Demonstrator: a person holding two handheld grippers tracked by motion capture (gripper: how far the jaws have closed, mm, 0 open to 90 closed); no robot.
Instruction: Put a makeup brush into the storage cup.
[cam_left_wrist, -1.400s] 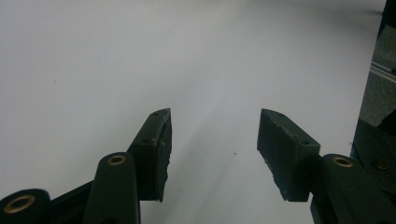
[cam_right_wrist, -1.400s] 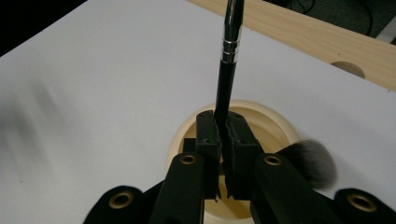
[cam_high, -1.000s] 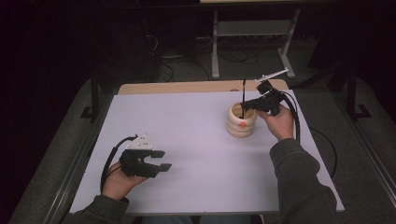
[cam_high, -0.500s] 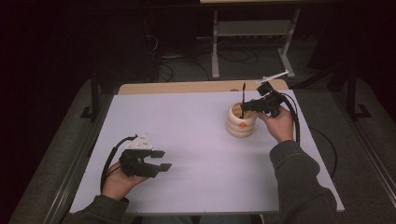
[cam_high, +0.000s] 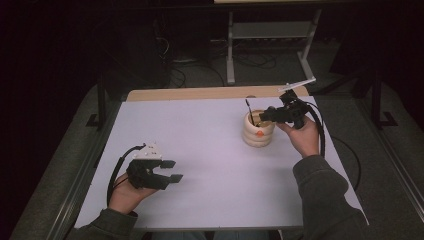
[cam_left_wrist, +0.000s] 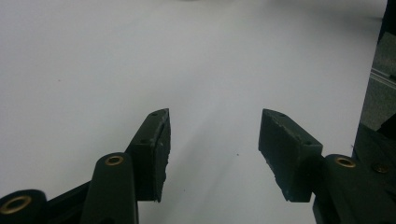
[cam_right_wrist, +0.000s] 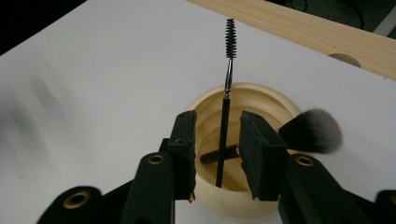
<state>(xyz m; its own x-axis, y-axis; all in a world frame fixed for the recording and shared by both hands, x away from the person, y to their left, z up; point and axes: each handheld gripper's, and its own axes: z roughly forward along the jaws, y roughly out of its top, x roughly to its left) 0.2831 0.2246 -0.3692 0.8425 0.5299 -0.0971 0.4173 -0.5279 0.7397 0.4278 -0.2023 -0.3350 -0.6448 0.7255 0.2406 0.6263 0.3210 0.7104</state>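
Standing in the cream ribbed holder (cam_high: 258, 131) at the far right of the white worktop (cam_high: 210, 150) is a thin spoolie wand (cam_right_wrist: 225, 112), its bristled tip up and its stem leaning slightly. The right gripper (cam_right_wrist: 217, 144) hangs just over the holder's mouth, and its fingers (cam_right_wrist: 257, 149) have just been opening: they now stand apart on either side of the wand with a gap at each side, so nothing is pinched. A fluffy makeup brush (cam_right_wrist: 310, 130) lies across the holder's rim, with its dark-and-white head sticking out to the right in the right gripper view and its handle crossing low inside the holder. From the high view the right hand (cam_high: 302, 137) sits just beside the holder, on its right.

Over at the near left, well apart from all this, the left gripper (cam_high: 167, 171) is held low above bare worktop (its cable looping back past the wrist). Its fingers (cam_left_wrist: 154, 149) are spread, with only white surface between them.
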